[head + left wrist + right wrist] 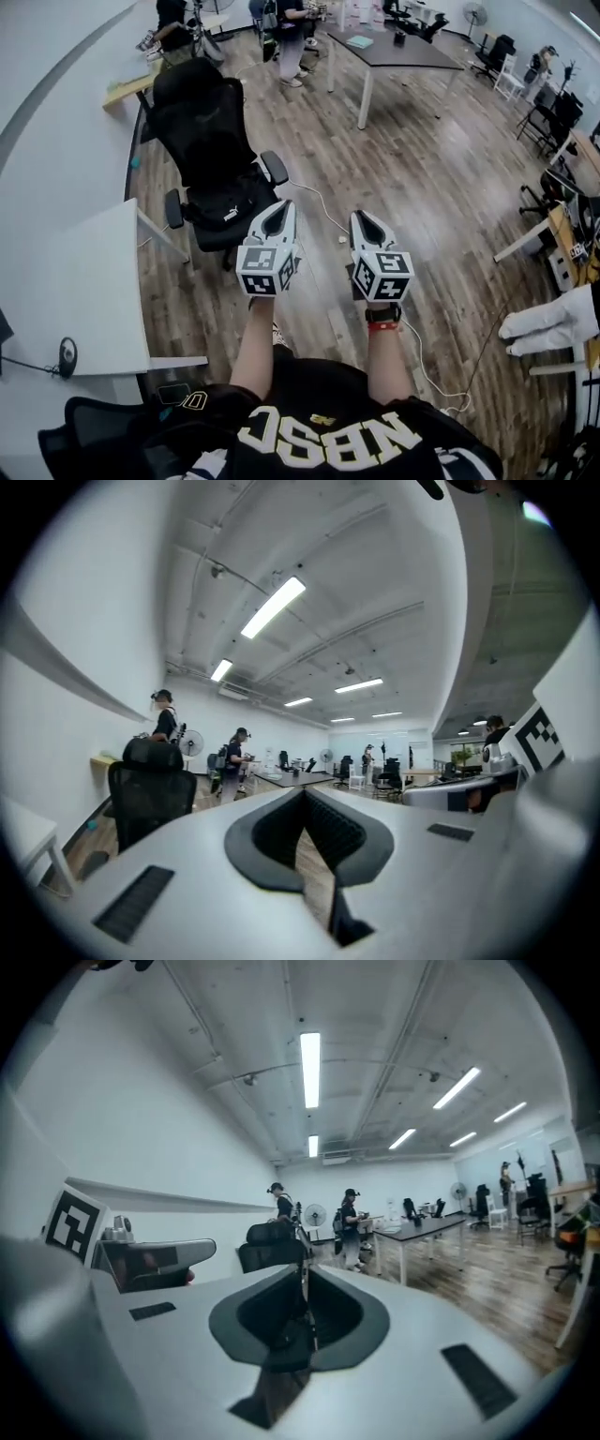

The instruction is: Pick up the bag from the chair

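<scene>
A black office chair (200, 131) stands on the wood floor ahead and to the left. On its seat lies a black bag (223, 208) with a small white logo. My left gripper (284, 208) is held in the air just right of the seat, jaws shut and empty. My right gripper (361, 218) hangs beside it, farther from the chair, also shut on nothing. In the left gripper view the gripper (305, 794) points level across the room with the chair's back (150, 794) at the left. The right gripper (303, 1269) points toward the chair (272, 1246). Neither gripper view shows the bag.
A white table (75, 291) sits close on the left, its leg near the chair. A white cable (323, 202) runs over the floor under my grippers. A dark table (394, 52) and people stand at the back. Desks, chairs and a white-sleeved arm (553, 323) fill the right.
</scene>
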Motion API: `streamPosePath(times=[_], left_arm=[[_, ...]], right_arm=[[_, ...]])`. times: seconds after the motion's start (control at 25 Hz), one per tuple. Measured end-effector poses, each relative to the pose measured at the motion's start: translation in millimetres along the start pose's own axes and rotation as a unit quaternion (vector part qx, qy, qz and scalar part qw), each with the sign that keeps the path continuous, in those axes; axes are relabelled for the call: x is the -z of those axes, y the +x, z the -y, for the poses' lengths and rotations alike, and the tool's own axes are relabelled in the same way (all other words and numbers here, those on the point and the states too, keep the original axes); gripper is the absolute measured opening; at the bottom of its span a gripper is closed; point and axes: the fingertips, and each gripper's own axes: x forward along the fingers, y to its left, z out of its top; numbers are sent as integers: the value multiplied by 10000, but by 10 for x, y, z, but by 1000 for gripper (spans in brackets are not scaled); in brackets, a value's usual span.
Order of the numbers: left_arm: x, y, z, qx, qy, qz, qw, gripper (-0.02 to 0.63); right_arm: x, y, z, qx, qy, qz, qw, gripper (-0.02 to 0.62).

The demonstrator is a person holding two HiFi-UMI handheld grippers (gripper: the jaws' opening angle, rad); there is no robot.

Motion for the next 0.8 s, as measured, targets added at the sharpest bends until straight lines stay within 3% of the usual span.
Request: streamPosePath(times=[0.24, 0.56, 0.8], left_arm=[[-128, -269, -1234, -680, -89, 55, 9976, 15], [344, -721, -2871, -1625, -435, -270, 9854, 15], [678, -946, -3521, -1849, -667, -477, 9793, 15]], right_arm=[[-21, 990, -1136, -919, -238, -210, 9953, 34], [443, 2152, -2357, -1788, -334, -915, 9790, 38], [835, 2723, -3045, -2124, -357, -1331, 9674, 54]])
